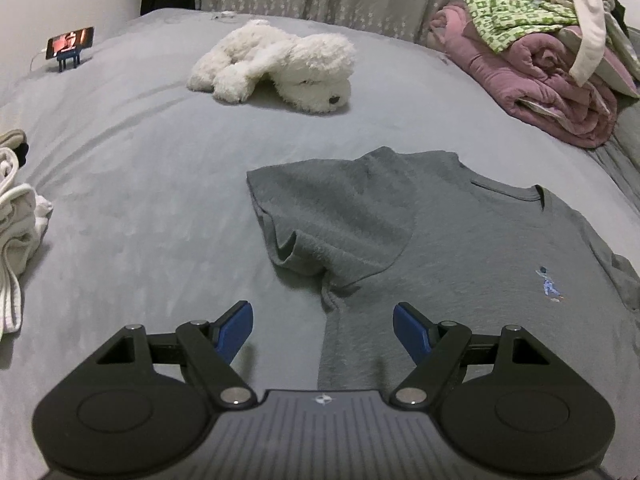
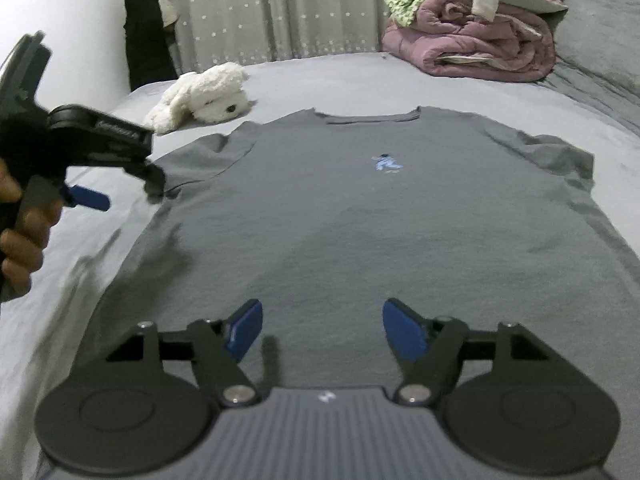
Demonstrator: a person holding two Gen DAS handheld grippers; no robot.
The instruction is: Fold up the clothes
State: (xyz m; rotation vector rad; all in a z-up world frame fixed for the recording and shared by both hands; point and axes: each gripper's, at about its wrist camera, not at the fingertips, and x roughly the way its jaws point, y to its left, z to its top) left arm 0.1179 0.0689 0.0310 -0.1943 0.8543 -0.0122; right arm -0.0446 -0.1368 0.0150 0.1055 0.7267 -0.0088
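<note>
The bed (image 2: 360,76) carries everything here, and the grey T-shirt (image 2: 360,220) takes up most of it, lying face up and smoothed flat with its collar at twelve o'clock in the right wrist view. No fold of the body is made yet; only the sleeve (image 1: 332,216) on the left hand's side lies turned in over the chest, while the opposite one at two o'clock is spread out. So the task looks barely begun on this shirt: both sides and the cross fold are left.

At one o'clock sits the pile of unfolded laundry (image 2: 472,28) (a pink quilt under green patterned cloth), likely waiting its turn. White clothes (image 1: 16,232) lie at nine o'clock in the left view; whether they are folded is unclear. A plush dog (image 1: 280,66) rests at eleven o'clock.

No basket or box appears anywhere.

The left gripper (image 1: 323,330) hangs wide open and empty over the shirt's armpit edge. The right gripper (image 2: 322,330) is likewise spread, gripping nothing, above the lower hem area.
</note>
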